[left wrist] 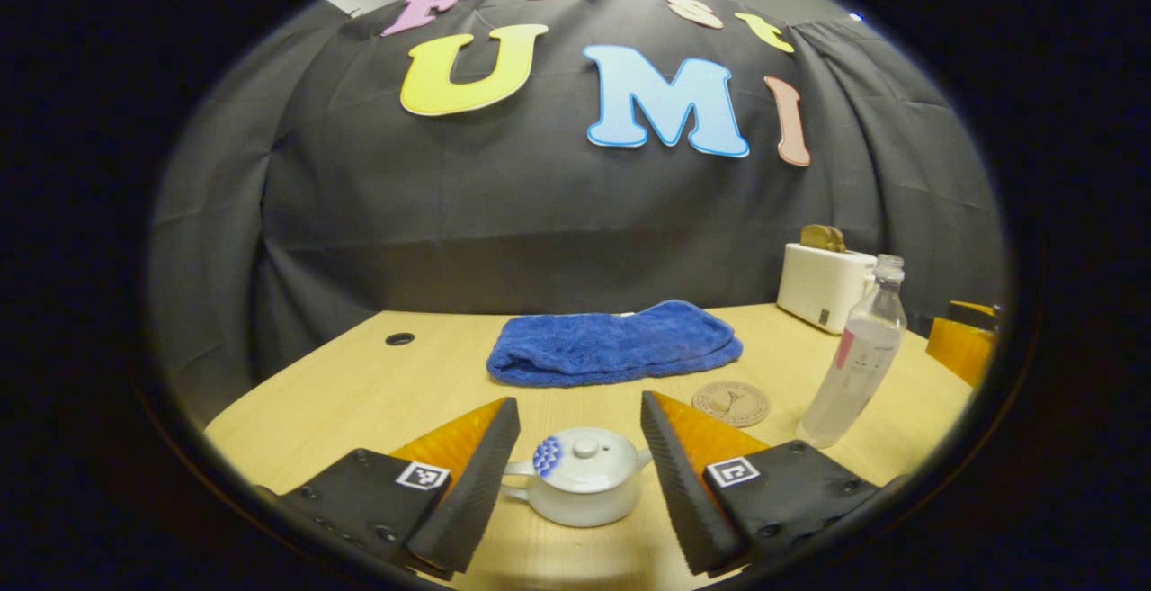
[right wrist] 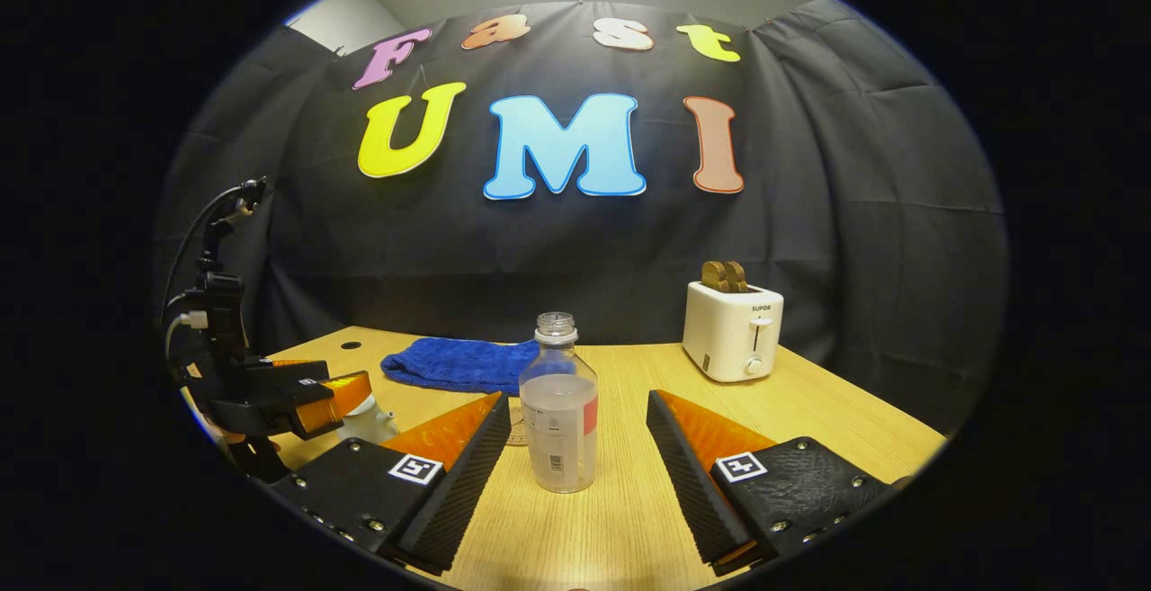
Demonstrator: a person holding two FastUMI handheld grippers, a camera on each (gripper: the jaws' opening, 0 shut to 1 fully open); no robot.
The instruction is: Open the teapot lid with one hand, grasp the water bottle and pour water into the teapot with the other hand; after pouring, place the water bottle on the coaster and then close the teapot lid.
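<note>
Counter point(right wrist: 809, 411): pale wood-grain, matt. Teapot point(left wrist: 580, 488): glazed ceramic, smooth, faintly glossy. Water bottle point(right wrist: 558, 411): clear plastic, paper label. Towel point(left wrist: 611, 344): blue plush cloth, nubbly. Coaster point(left wrist: 731, 403): looked wooden, engraved. Toaster point(right wrist: 733, 330): white plastic, satin-smooth.

- The round brown cork coaster point(right wrist: 517, 425) sits mostly hidden behind the clear plastic water bottle point(right wrist: 558, 411).
- The small white ceramic teapot point(right wrist: 367, 422) (only a sliver) peeks from behind the left gripper point(right wrist: 337, 398).

Wooden table point(left wrist: 378, 393) bears: teapot point(left wrist: 580, 479), bottle point(left wrist: 854, 366), coaster point(left wrist: 731, 403), towel point(left wrist: 611, 344) (blue), toaster point(left wrist: 823, 285).
</note>
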